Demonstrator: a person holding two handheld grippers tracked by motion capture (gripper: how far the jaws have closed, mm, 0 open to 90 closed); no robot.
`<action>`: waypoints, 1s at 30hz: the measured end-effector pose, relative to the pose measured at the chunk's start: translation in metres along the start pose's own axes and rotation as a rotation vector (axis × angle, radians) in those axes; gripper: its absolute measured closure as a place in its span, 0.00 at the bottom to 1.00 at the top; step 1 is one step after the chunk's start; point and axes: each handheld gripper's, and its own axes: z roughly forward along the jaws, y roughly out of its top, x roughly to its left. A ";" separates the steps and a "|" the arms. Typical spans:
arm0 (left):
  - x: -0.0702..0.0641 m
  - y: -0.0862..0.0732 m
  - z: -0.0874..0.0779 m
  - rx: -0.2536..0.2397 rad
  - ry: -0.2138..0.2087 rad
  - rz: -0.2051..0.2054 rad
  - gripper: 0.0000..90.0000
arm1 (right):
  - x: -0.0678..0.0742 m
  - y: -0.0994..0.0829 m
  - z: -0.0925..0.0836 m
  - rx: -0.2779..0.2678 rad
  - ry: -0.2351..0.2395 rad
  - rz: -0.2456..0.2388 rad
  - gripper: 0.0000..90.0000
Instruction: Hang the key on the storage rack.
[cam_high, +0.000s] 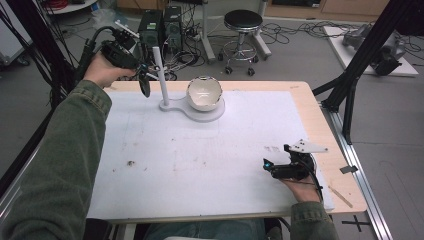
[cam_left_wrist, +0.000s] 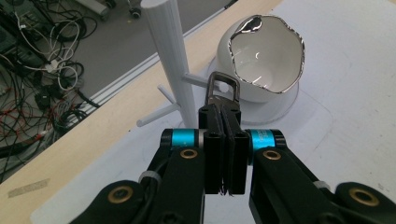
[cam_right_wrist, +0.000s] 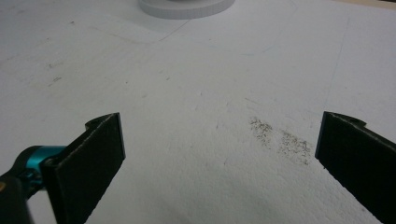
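A white stand (cam_high: 161, 75) with a tall post and short pegs rises at the far middle of the table. Its round base (cam_high: 212, 116) carries a white bowl (cam_high: 204, 92) with a wavy silver rim, tilted toward me. My left gripper (cam_high: 141, 70) hovers just left of the post, shut on a dark strap (cam_high: 145, 87) that hangs below it. In the left gripper view the strap's metal ring (cam_left_wrist: 223, 88) sticks out past the closed gripper (cam_left_wrist: 223, 112), close to a peg of the post (cam_left_wrist: 173, 60) and in front of the bowl (cam_left_wrist: 266, 56). My right gripper (cam_high: 267, 165) rests at the table's near right; the right gripper (cam_right_wrist: 219, 140) is open, nothing between.
A white foam sheet (cam_high: 200, 160) covers the wooden table (cam_high: 305, 100), with scuff marks (cam_right_wrist: 280, 140) near the right gripper. Black frame struts (cam_high: 350, 85) stand at the right edge. Behind the table are a stool (cam_high: 243, 22), computer towers (cam_high: 160, 27) and floor cables.
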 end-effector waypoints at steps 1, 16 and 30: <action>0.000 0.000 0.003 0.003 -0.013 0.000 0.98 | 0.000 0.000 0.000 -0.001 -0.002 0.002 0.00; 0.003 -0.004 0.011 0.025 -0.093 -0.020 0.95 | -0.001 -0.001 0.000 0.013 -0.011 0.010 0.00; -0.005 -0.007 0.012 0.000 -0.115 -0.018 0.43 | -0.001 0.000 -0.001 0.007 -0.020 0.011 0.00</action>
